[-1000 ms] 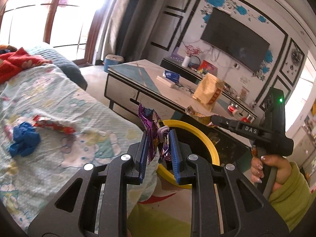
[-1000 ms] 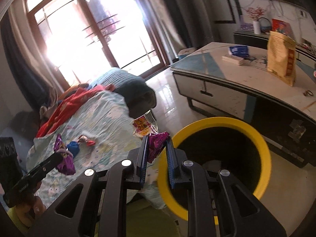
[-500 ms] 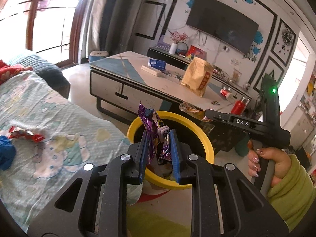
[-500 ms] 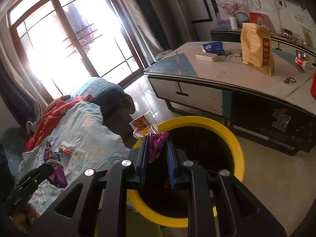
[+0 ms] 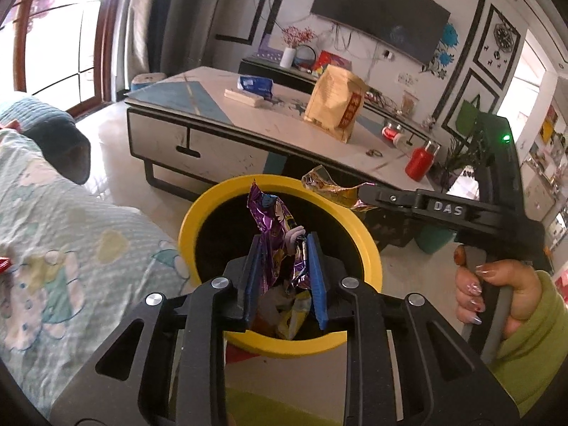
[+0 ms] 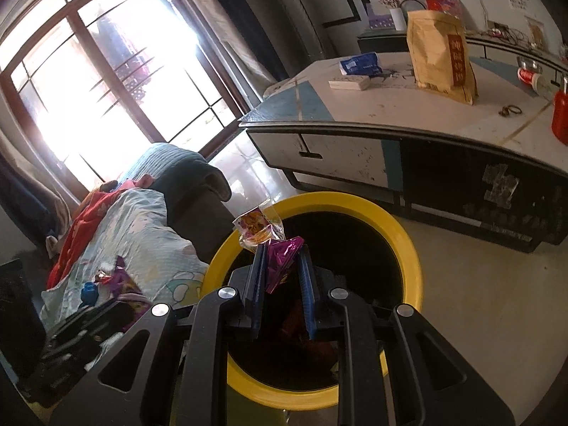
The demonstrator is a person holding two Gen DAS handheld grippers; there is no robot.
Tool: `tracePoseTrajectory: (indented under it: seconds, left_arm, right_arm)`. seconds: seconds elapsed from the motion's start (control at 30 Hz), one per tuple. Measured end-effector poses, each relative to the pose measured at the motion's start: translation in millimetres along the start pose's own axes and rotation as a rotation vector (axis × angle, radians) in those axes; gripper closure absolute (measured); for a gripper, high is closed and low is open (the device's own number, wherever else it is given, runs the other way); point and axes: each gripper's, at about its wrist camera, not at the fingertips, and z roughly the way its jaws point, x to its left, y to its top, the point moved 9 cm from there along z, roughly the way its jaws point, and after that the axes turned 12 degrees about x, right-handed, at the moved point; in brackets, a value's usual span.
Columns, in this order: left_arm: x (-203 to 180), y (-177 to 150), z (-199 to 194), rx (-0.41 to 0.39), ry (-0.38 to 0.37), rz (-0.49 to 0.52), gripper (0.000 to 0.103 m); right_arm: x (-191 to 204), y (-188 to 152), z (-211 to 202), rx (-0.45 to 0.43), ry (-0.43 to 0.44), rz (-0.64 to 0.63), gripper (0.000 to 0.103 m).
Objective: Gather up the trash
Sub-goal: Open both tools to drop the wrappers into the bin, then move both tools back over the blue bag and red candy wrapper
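Living room with a tiled floor; sunlit window (image 6: 117, 81) at left and a dark screen (image 5: 380, 10) on the far wall. Left to right: a bed under a pale printed blanket (image 5: 71, 234); a yellow-rimmed bin (image 5: 369, 248) on the floor beside it; a low table (image 5: 269, 120) behind, carrying a tan bag (image 5: 335, 106) and a red bottle (image 5: 420, 159). Left tool (image 5: 284, 248) is poised over the bin mouth, its blue jaws opening, a crumpled purple wrapper (image 5: 273, 220) still standing between them. Right tool (image 6: 282, 259), gripped by a hand (image 5: 497, 294) in a green sleeve, is also over the bin, jaws narrow and pinching a magenta wrapper (image 6: 282, 257) together with an orange-printed clear wrapper (image 6: 257, 229) that sticks out above the rim. More wrappers (image 6: 117, 277) lie on the blanket, and trash shows inside the bin.
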Motion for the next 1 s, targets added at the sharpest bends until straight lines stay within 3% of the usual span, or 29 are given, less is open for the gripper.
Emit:
tracePoseTrajectory:
  seconds: [0.17, 0.2, 0.23, 0.3, 0.4, 0.57, 1.0]
  left_arm:
    - [0, 3, 14, 0.027, 0.004, 0.007, 0.068]
    - [0, 3, 15, 0.030, 0.005, 0.009, 0.059]
    - [0, 3, 16, 0.030, 0.002, 0.008, 0.050]
    - [-2, 6, 16, 0.021, 0.006, 0.004, 0.043]
    - [-3, 5, 12, 0.008, 0.001, -0.001, 0.021]
    - [-4, 6, 0, -0.027, 0.018, 0.008, 0.012]
    - [36, -2, -48, -0.129, 0.197, -0.053, 0.011]
  right_arm:
    - [-7, -1, 4, 0.007, 0.017, 0.019, 0.083]
    - [-8, 0, 3, 0.005, 0.019, 0.023, 0.080]
    - [-10, 0, 3, 0.000, 0.020, 0.033, 0.069]
    - [-14, 2, 1, -0.013, 0.018, 0.047, 0.055]
    - [-18, 2, 0, -0.020, 0.016, 0.056, 0.054]
    - [-16, 5, -2, -0.036, 0.014, 0.057, 0.050]
    - [31, 10, -24, -0.122, 0.006, -0.080, 0.043]
